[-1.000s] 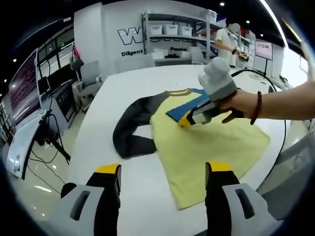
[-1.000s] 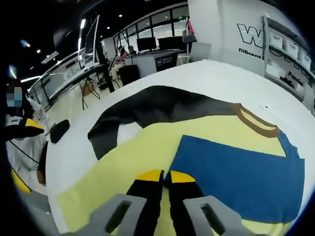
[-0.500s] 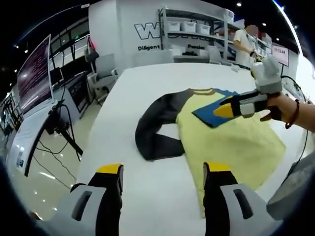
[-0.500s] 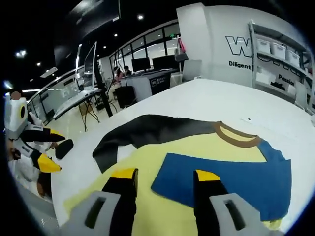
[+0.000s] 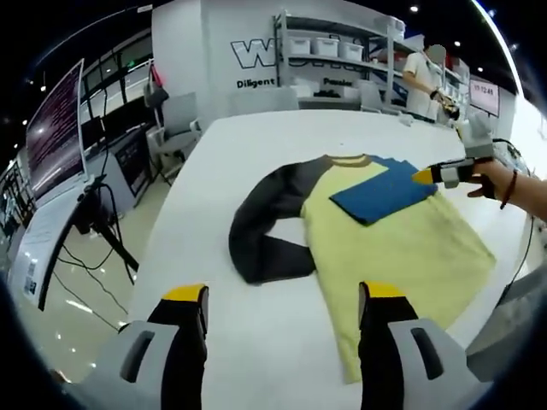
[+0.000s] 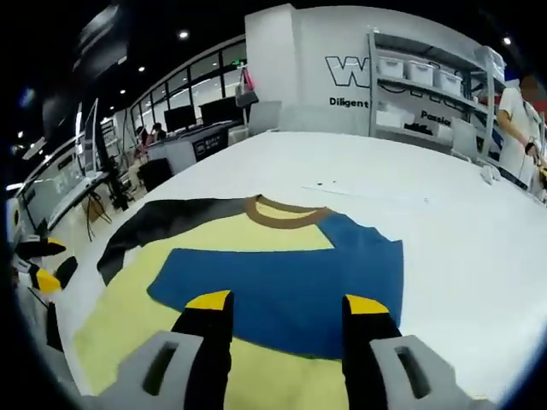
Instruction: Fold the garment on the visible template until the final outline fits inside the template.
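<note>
A yellow shirt (image 5: 393,248) lies flat on the white table (image 5: 248,154), with a brown collar (image 5: 346,160) at its far end. Its dark grey sleeve (image 5: 261,235) is bent back on itself at the left. The blue sleeve (image 5: 376,190) is folded across the chest. My left gripper (image 5: 284,299) hovers open over the table's near edge, short of the shirt. My right gripper (image 5: 425,177) is held in a hand at the shirt's right side. In the right gripper view, the right gripper (image 6: 288,303) stands open over the blue sleeve (image 6: 291,282), holding nothing, with the collar (image 6: 286,213) beyond it.
Shelves with white bins (image 5: 333,47) and a standing person (image 5: 420,81) are beyond the table's far end. A monitor (image 5: 55,128) and chairs (image 5: 175,128) stand off the left side. A cable (image 5: 513,154) lies at the table's right edge.
My right gripper, shut on the blue sleeve a second ago, has opened, let it go and drawn back to the shirt's right. The sleeve now rests folded on the chest.
</note>
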Demonstrator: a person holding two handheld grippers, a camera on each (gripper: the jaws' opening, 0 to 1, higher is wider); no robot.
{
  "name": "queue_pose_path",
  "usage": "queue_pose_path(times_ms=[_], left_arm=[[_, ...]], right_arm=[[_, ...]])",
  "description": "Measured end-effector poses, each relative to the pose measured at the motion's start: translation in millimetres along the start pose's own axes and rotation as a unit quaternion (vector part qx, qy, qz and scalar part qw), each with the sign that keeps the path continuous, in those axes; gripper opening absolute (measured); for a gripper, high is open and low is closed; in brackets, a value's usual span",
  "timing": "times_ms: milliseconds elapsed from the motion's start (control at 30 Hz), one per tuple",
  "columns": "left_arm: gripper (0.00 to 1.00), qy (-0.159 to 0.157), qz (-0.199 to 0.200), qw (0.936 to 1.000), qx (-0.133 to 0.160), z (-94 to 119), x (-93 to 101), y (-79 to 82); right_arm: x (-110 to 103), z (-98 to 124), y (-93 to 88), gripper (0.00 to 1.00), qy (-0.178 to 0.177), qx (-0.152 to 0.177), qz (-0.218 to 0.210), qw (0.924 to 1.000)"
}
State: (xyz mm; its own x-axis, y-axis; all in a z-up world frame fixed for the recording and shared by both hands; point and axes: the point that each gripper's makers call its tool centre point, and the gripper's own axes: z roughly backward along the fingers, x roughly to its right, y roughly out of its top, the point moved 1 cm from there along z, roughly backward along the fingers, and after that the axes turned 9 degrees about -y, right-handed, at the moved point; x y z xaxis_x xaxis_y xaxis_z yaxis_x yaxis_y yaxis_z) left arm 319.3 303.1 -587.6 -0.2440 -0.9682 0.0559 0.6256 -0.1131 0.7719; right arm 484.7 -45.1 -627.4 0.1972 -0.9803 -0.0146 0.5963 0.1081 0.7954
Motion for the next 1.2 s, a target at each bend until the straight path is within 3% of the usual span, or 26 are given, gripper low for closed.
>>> queue_pose_path(times_ms=[200,333,633,767,1000,1200], left_arm=[[0.76,-0.009,0.002,0.9999,0.005,1,5.2,6.1],[0.82,-0.021,0.007,0.9997,0.011,2,10.6,9.0],[0.92,-0.038,-0.002,0.9993,0.006,2,21.1,9.0],[0.96,-0.041,-0.005,0.9991,0.006,2,22.4,9.0],[0.97,-0.046,-0.009,0.9989,0.002,2,23.8,7.5],[0.96,-0.051,-0.01,0.9986,0.001,1,25.9,6.8]], right_arm=[[50,-4,-15.9,0.49,-0.06,-0.025,-0.038,0.9972],[63,-6,-33.0,0.47,-0.064,-0.051,-0.06,0.9949],[60,-9,-37.3,0.31,-0.068,-0.052,-0.053,0.9949],[61,-11,-37.9,0.16,-0.089,-0.057,-0.042,0.9935],[58,-12,-37.8,0.02,-0.086,-0.063,-0.016,0.9942],[62,-10,-36.9,0.0,-0.073,-0.066,0.018,0.9949]])
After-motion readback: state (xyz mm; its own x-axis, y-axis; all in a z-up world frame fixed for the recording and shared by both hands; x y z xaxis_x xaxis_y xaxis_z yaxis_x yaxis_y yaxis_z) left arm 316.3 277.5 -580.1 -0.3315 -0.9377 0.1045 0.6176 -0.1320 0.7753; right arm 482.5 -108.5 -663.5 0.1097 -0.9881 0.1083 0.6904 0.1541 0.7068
